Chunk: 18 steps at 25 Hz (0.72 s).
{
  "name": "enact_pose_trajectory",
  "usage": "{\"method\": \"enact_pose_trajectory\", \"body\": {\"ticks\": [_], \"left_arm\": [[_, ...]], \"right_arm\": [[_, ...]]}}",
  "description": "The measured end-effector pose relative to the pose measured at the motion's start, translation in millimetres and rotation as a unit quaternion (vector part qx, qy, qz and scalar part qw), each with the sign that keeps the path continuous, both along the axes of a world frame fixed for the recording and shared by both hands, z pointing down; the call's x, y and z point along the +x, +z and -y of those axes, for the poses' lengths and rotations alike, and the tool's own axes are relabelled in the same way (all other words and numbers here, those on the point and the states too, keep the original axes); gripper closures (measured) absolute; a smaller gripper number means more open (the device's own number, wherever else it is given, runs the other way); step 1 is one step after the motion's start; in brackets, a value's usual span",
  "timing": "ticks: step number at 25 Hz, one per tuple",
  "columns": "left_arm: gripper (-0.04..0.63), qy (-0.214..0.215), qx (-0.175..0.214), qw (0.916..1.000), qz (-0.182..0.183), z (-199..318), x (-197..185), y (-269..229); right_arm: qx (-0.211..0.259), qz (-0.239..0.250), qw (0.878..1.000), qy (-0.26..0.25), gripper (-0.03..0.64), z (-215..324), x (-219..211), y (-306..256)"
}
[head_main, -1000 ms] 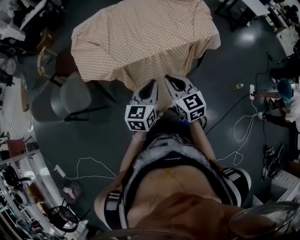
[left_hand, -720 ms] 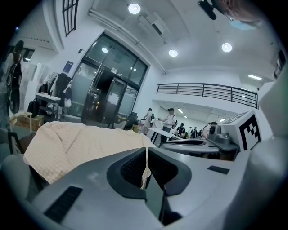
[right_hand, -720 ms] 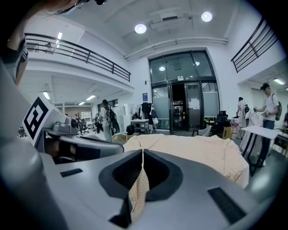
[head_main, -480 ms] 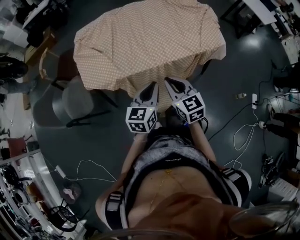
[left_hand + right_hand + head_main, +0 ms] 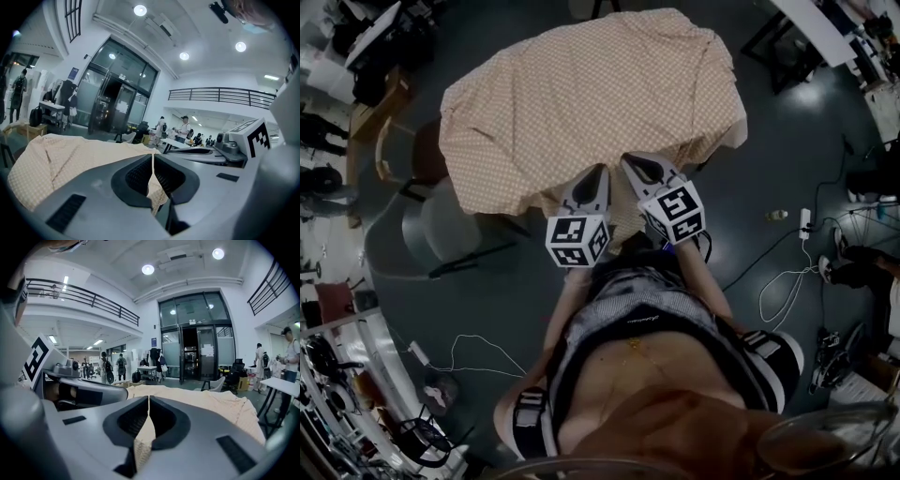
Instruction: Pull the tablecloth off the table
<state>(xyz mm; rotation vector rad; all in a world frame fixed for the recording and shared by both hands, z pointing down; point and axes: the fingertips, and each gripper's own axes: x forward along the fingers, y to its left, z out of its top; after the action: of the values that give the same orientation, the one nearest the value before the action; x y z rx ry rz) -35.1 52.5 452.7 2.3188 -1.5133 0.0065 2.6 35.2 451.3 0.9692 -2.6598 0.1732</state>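
Over the whole table, which it hides, lies the tablecloth (image 5: 581, 103), its near edge pinched side by side: the left gripper (image 5: 600, 171) and the right gripper (image 5: 630, 162) are each closed on a thin fold. Such a small bite may slip, I think, if it catches on a far corner or the chair (image 5: 450, 202) beside; floor cables (image 5: 783, 277) could trip a backward step.

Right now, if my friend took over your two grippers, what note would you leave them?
The left gripper is shut on the near edge of the tablecloth.
The right gripper is shut on that same edge, close beside the left one.
The tablecloth lies spread out ahead, a bit rumpled.
Done: both grips are on.
Left to do: pull the tablecloth all the way off.
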Motion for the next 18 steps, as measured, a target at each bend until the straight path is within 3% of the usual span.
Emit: {"method": "enact_pose_trajectory", "body": {"ticks": [9,18], "left_arm": [[0.577,-0.024,-0.005,0.9997,-0.004,62,29,4],[0.577,-0.038,-0.018,0.9991,0.006,83,37,9]], "right_arm": [[-0.002,0.000,1.000,-0.029,0.554,61,21,3],[-0.009,0.003,0.999,-0.040,0.554,87,27,9]]}}
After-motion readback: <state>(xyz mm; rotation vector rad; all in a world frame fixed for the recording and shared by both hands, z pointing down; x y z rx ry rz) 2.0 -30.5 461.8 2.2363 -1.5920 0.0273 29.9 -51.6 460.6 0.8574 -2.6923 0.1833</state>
